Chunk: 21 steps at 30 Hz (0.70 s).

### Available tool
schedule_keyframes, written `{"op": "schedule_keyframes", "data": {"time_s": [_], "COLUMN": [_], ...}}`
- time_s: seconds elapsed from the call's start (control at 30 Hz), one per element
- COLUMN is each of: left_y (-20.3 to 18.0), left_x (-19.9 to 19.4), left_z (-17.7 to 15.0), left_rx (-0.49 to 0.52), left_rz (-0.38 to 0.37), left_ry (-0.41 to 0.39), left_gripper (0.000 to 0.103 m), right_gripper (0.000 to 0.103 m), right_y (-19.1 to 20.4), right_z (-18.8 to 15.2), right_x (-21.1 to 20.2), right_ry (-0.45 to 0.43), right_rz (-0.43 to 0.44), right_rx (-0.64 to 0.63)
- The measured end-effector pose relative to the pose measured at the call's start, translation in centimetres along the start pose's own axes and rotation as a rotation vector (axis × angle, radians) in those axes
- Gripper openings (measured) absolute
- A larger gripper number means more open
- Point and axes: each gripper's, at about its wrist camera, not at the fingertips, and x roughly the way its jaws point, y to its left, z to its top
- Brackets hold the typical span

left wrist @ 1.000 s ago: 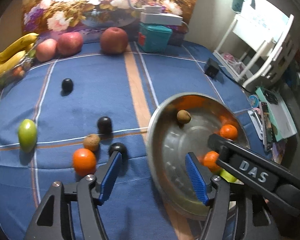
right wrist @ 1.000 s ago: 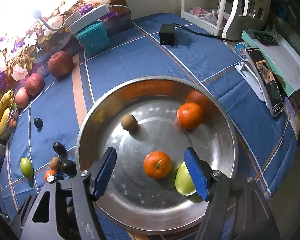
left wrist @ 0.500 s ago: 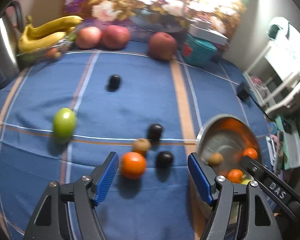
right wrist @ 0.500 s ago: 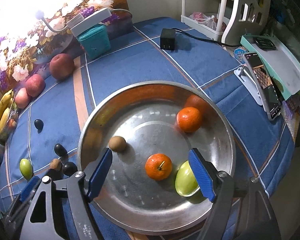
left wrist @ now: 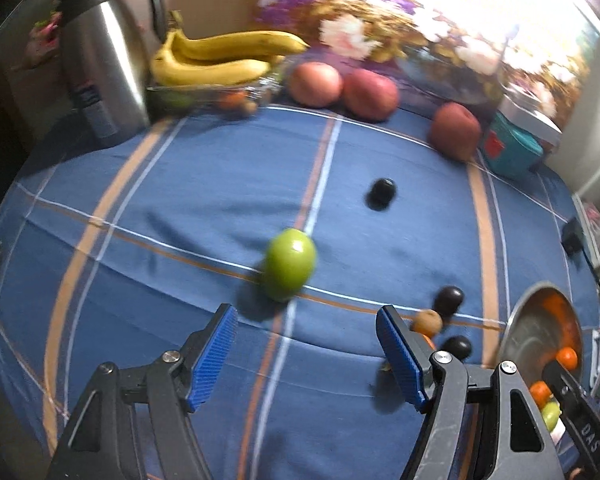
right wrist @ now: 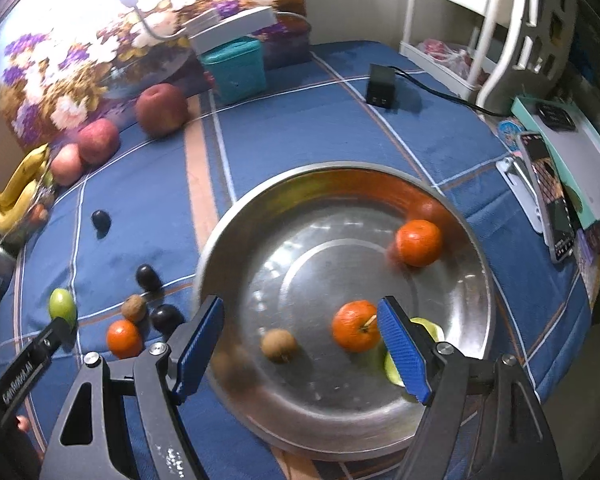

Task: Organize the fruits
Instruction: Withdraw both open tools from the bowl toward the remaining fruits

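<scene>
Left gripper (left wrist: 306,354) spread wide and empty, just short of the green fruit (left wrist: 289,265). Right gripper (right wrist: 300,346), jaws apart and empty, over the pan (right wrist: 476,280), well right of that fruit.

The left hand-held gripper (left wrist: 306,354) is a black frame with triangular cut-outs in its two arms, silver screw heads at the pivots, and blue ribbed pads (left wrist: 214,356) on the inner faces of its fingers. The right hand-held gripper (right wrist: 300,350) is built the same way, black with silver screws and blue ribbed pads (right wrist: 402,350), its black paint scuffed and speckled white low on the near arm. Seen from the other side, each shows as a black bar with white lettering, one reading "DAS" and the other something like "ConRobot.AI".
</scene>
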Motion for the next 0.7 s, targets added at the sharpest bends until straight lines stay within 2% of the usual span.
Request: {"op": "schedule_keyframes", "data": {"time_s": [0.27,0.47,0.53,0.6,0.63,0.7], "left_y": [2.2,2.5,2.5,2.4,2.4,2.3], "left_x": [-0.7,-0.6,-0.5,-0.5,-0.4,-0.4], "left_z": [0.8,0.8,0.8,0.7,0.7,0.6], "left_rx": [-0.058,-0.060,-0.053,-0.046,-0.042,-0.037], "left_rz": [0.033,0.034,0.037,0.036,0.036,0.037], "left_ry": [-0.024,-0.025,-0.025,-0.022,-0.021,-0.021], "left_gripper": [0.080,0.093,0.103,0.103,0.103,0.103], "right_gripper": [0.079,0.079,0.079,0.079,0.081,0.093], "right_y": [2.5,4.1,4.2,4.2,4.2,4.4], "right_z": [-0.4,-0.7,-0.8,-0.9,-0.9,-1.0], "right_x": [-0.5,-0.6,-0.4,-0.3,-0.2,-0.1], "right_ry": [0.000,0.004,0.006,0.010,0.010,0.009], "right_rz": [0.035,0.049,0.045,0.048,0.049,0.047], "right_rx": [-0.073,-0.122,-0.126,-0.129,-0.131,-0.146]}}
